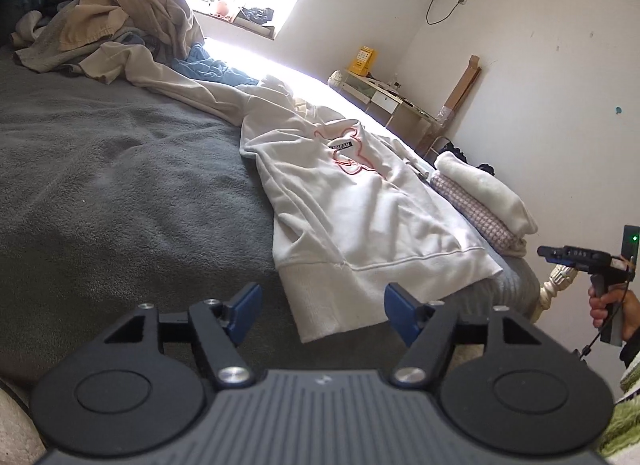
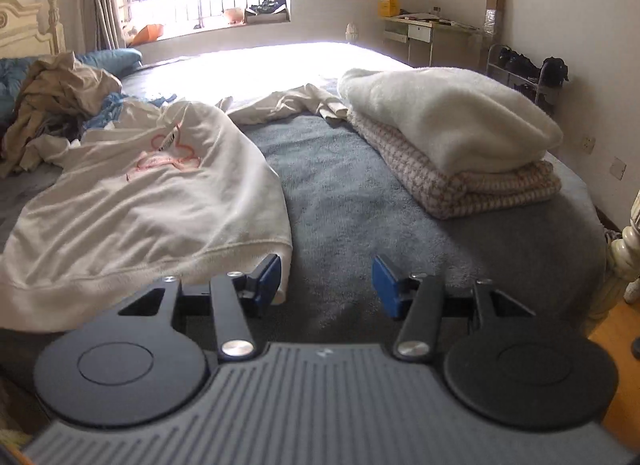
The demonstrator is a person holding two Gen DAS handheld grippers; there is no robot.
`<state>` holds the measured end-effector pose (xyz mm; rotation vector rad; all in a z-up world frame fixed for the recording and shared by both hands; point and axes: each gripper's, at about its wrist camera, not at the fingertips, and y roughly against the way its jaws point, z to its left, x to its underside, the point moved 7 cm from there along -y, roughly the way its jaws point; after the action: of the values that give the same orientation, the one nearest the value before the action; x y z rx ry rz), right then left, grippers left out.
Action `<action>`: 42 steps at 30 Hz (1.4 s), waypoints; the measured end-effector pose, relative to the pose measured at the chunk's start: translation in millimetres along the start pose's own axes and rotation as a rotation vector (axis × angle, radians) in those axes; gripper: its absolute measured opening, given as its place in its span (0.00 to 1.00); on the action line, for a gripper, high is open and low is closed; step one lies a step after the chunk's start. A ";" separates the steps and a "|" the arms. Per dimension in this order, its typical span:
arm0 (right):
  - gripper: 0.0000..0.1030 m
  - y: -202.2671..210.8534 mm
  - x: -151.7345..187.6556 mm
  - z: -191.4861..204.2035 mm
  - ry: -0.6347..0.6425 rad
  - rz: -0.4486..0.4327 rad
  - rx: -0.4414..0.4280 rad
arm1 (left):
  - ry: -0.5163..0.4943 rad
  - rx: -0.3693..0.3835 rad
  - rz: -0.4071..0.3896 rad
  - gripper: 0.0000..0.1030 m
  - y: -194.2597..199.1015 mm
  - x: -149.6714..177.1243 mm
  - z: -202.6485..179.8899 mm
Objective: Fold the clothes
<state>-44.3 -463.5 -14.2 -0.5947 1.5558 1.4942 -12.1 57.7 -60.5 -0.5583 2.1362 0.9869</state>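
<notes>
A white hoodie (image 1: 352, 205) with a red outline print lies spread face up on the grey bed cover (image 1: 120, 185), hem toward me. It also shows in the right wrist view (image 2: 160, 193). My left gripper (image 1: 324, 315) is open and empty, just short of the hem's left corner. My right gripper (image 2: 326, 283) is open and empty, beside the hem's right corner (image 2: 280, 265), over bare grey cover (image 2: 340, 205). The right gripper's body and the hand holding it show at the right edge of the left wrist view (image 1: 592, 265).
A stack of folded clothes (image 2: 452, 145), white fleece on a checked knit, sits on the bed's right side. A heap of unfolded beige and blue clothes (image 1: 120, 21) lies near the headboard. A beige garment (image 2: 288, 103) lies mid-bed. A bedpost (image 2: 624, 249) stands at right.
</notes>
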 end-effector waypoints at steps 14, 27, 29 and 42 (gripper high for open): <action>0.50 -164.2 -106.7 422.5 0.514 0.054 -0.625 | 0.143 0.091 0.062 0.45 -123.0 -45.5 31.7; 0.72 -389.4 -94.3 589.2 0.727 0.281 -0.432 | 0.128 0.284 -0.007 0.31 -127.4 -22.0 46.8; 0.54 -407.3 -89.9 597.5 0.720 0.328 -0.424 | 0.124 0.287 -0.014 0.31 -127.0 -20.7 46.9; 0.04 -358.6 -197.5 640.4 0.365 0.058 -0.673 | 0.235 0.327 -0.015 0.23 -126.1 -21.4 59.8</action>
<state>516.7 48.1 21.9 -1.2711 1.3076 2.0486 106.1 28.7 -132.1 -0.5473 2.4328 0.5655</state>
